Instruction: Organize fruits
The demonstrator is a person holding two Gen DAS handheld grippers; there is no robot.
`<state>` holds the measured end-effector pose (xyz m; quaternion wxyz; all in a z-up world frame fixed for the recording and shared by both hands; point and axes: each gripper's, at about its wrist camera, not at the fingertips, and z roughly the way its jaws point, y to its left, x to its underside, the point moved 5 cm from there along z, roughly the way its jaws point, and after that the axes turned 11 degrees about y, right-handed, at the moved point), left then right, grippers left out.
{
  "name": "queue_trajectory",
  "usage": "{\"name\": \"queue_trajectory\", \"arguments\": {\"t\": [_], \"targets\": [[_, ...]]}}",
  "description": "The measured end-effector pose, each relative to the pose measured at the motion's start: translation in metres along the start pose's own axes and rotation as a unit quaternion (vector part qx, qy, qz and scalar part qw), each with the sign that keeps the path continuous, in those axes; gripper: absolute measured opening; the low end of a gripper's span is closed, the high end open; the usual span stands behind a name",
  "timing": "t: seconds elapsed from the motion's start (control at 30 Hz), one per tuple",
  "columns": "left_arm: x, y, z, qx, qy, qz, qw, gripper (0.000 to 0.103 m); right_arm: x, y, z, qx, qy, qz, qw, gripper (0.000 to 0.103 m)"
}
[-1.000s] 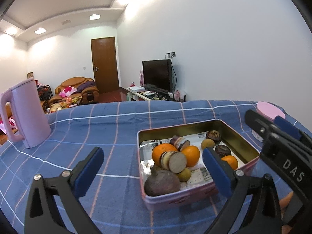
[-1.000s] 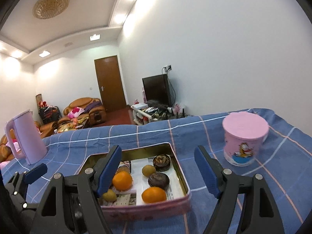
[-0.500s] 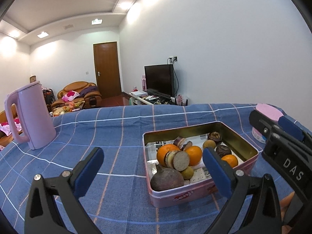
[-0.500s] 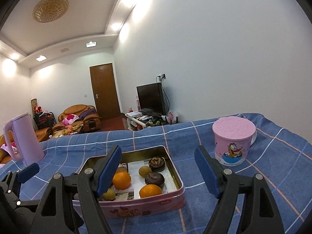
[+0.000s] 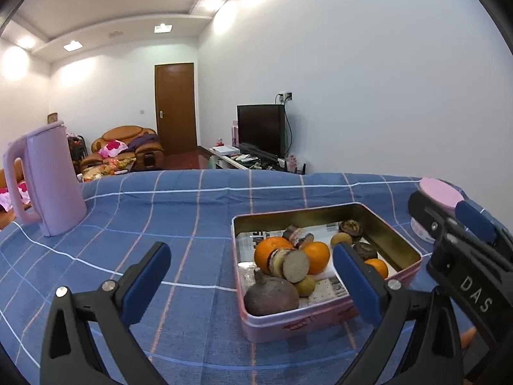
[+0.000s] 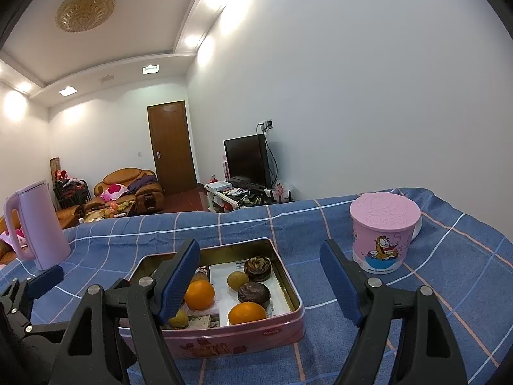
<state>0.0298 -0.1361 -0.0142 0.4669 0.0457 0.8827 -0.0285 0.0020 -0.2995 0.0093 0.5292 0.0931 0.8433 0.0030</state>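
A pink rectangular tin (image 5: 323, 317) (image 6: 243, 343) sits on the blue checked cloth and holds the fruit: oranges (image 5: 315, 256) (image 6: 247, 312), a large dark round fruit (image 5: 271, 296), a cut brown piece (image 5: 293, 264), small yellow-green fruits (image 6: 237, 280) and dark shrivelled ones (image 6: 253, 292). My left gripper (image 5: 251, 284) is open and empty, in front of the tin's left part. My right gripper (image 6: 259, 285) is open and empty, above the tin's near side. The right gripper also shows in the left wrist view (image 5: 461, 256) beside the tin.
A pink kettle (image 5: 45, 179) (image 6: 35, 224) stands at the far left of the table. A pink lidded cartoon mug (image 6: 383, 231) (image 5: 439, 192) stands right of the tin. Behind the table's far edge are sofas, a TV and a door.
Both cameras have tilted up and drawn back a little, so the tin sits lower in both views. Both grippers stay open and empty.
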Motion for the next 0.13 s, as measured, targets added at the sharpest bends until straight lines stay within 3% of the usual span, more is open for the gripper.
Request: {"name": "queue_trajectory", "arguments": {"t": [0.13], "targets": [[0.0002,0.0002,-0.0004,0.001,-0.001,0.001,1.0,0.103,0.0004,0.0006,0.0005,-0.001,0.002,-0.003,1.0,0.079]]}}
